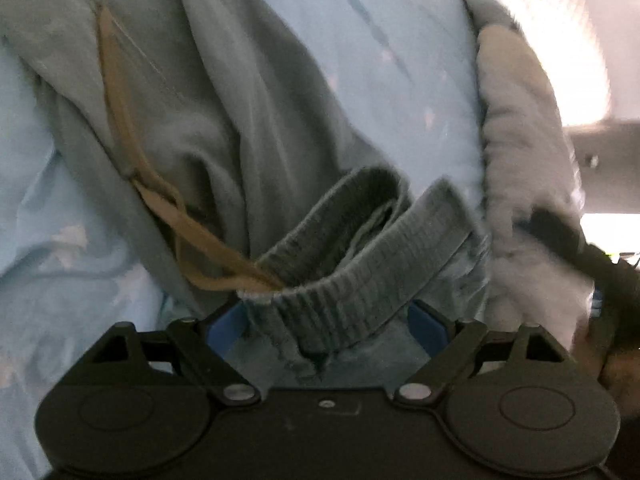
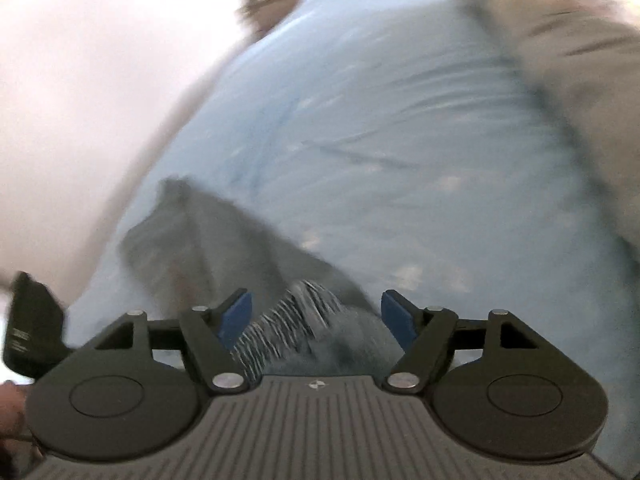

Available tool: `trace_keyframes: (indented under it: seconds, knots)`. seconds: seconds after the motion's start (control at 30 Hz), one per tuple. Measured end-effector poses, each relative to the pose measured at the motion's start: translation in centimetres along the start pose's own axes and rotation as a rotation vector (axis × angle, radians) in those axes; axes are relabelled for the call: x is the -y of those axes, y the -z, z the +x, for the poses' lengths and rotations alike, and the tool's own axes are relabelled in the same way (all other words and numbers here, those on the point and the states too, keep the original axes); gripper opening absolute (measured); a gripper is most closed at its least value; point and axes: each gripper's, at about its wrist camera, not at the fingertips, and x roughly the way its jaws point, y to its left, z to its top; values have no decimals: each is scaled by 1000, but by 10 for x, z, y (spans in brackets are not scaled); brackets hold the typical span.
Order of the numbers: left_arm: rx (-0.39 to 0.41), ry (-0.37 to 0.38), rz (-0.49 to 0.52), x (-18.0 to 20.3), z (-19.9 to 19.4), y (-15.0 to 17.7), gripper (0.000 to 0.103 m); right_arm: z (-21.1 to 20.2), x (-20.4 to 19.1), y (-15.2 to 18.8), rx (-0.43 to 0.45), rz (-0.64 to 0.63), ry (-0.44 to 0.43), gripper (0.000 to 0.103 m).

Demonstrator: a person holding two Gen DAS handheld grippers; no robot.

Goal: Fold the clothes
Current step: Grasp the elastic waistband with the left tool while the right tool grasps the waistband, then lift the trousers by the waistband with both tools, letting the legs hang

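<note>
Grey-green sweatpants (image 1: 224,92) lie crumpled on a light blue patterned bedsheet (image 1: 368,48), with a tan drawstring (image 1: 120,92) trailing across them. Their ribbed waistband (image 1: 352,276) lies doubled between the blue pads (image 1: 228,324) of my left gripper (image 1: 327,324), whose jaws stand wide and do not clamp it. The right wrist view is blurred. In it a ribbed band (image 2: 288,320) of the same grey garment (image 2: 208,240) sits between the spread jaws of my right gripper (image 2: 316,318), which stands open over the sheet (image 2: 400,128).
A fluffy grey-white garment (image 1: 516,120) lies at the right of the sweatpants and shows as a beige blur (image 2: 580,60) in the right wrist view. A black tool part (image 1: 568,236) reaches in from the right. Pale wall (image 2: 80,80) borders the bed's left side.
</note>
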Motion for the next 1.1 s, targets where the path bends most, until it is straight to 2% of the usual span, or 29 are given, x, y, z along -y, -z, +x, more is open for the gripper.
trace_keyframes:
  seconds: [0.1, 0.17, 0.23, 0.33, 0.4, 0.47, 0.5, 0.53, 0.57, 0.6, 0.63, 0.77, 0.9, 1.0, 1.1]
  knots:
    - [25, 19, -31, -3, 10, 4, 87, 40, 16, -34, -173, -109, -159, 76]
    - [52, 41, -85, -8, 13, 5, 88, 69, 21, -51, -313, -134, -277, 77]
    - [70, 61, -137, -15, 19, 6, 88, 94, 19, -58, -440, -159, -348, 77]
    - [77, 75, -186, -21, 28, 4, 88, 124, 12, -57, -565, -243, -387, 79]
    - [74, 72, -216, -24, 29, 1, 88, 145, 7, -43, -650, -297, -366, 80]
    - [69, 66, -247, -24, 31, -2, 88, 154, 0, -31, -671, -317, -378, 90]
    - [74, 62, -248, -22, 30, -3, 87, 155, -3, -27, -668, -325, -386, 91]
    - [81, 56, -232, -18, 28, -3, 81, 153, -8, -24, -650, -345, -378, 89]
    - [88, 50, -216, -14, 25, -2, 66, 150, -12, -22, -626, -373, -357, 77]
    - [94, 51, -202, -11, 23, -2, 60, 142, -13, -22, -599, -394, -338, 70]
    - [97, 61, -190, -7, 21, -3, 48, 133, -13, -21, -570, -412, -323, 53]
    - [103, 103, -122, 15, 8, -1, 27, 91, -10, -17, -468, -432, -325, 36]
    - [162, 143, -48, 42, -21, 1, 25, 50, -16, -16, -347, -463, -316, 32]
    - [232, 172, 18, 61, -52, 0, 24, 19, -24, -25, -245, -461, -323, 31]
    - [305, 167, 68, 70, -85, -7, 23, 3, -40, -41, -163, -467, -328, 31]
